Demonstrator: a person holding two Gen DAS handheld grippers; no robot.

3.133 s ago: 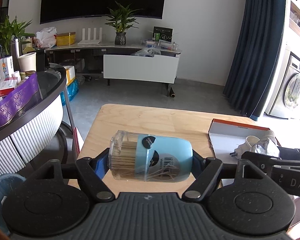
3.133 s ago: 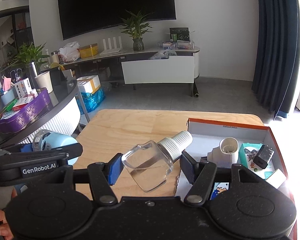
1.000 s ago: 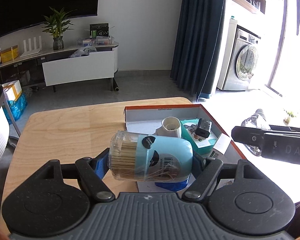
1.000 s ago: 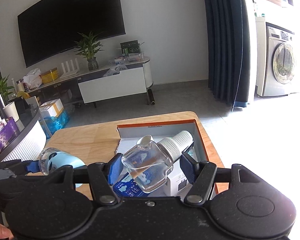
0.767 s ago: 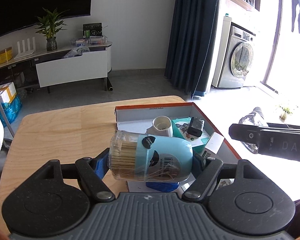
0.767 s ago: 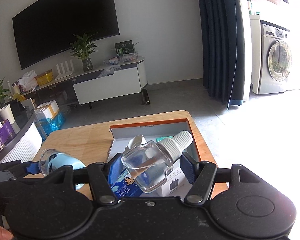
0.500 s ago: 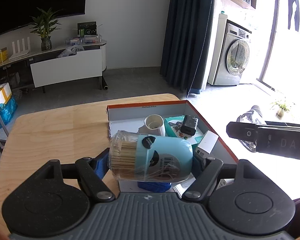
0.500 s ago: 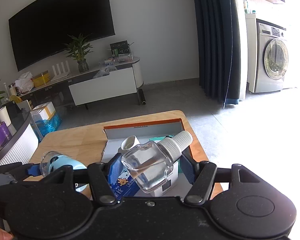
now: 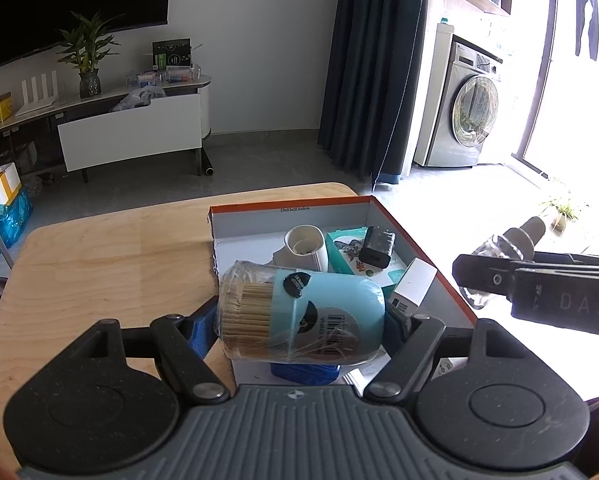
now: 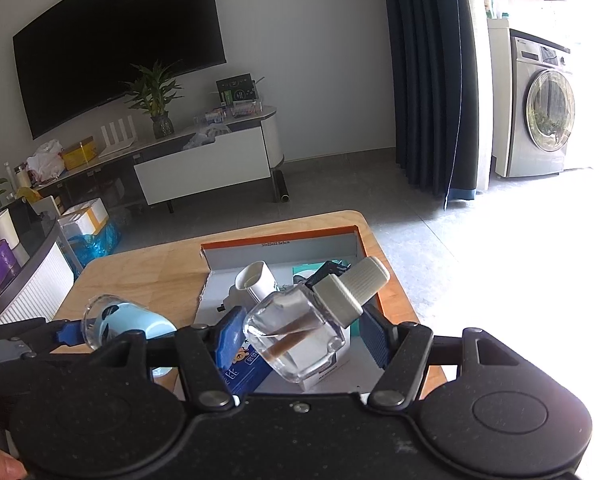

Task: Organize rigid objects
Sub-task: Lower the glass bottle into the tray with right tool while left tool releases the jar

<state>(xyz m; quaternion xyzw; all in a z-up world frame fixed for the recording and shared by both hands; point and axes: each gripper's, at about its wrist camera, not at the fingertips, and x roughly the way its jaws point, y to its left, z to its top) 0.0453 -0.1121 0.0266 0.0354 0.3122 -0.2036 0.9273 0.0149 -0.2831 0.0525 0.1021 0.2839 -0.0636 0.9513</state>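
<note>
My left gripper (image 9: 299, 320) is shut on a light blue toothpick jar (image 9: 299, 312) lying sideways, its clear end full of toothpicks to the left. It hangs above the near left corner of an orange-rimmed cardboard box (image 9: 283, 203). My right gripper (image 10: 299, 332) is shut on a clear glass bottle (image 10: 295, 336) with a white ribbed cap, tilted up to the right, above the same box (image 10: 279, 238). In the left wrist view the right gripper (image 9: 499, 276) and its bottle (image 9: 507, 240) show at the right, beyond the box's right wall.
Inside the box lie a white plug adapter (image 9: 305, 246), a black charger (image 9: 377, 246), a teal card, a white carton (image 9: 413, 280) and a blue packet (image 10: 245, 368). The box stands on a wooden table (image 9: 99, 264), at its right end. A counter with a purple tray is at far left.
Both views have swung right over the last seconds, so the box now sits beneath both grippers instead of off to the right. Both grips are unchanged.
</note>
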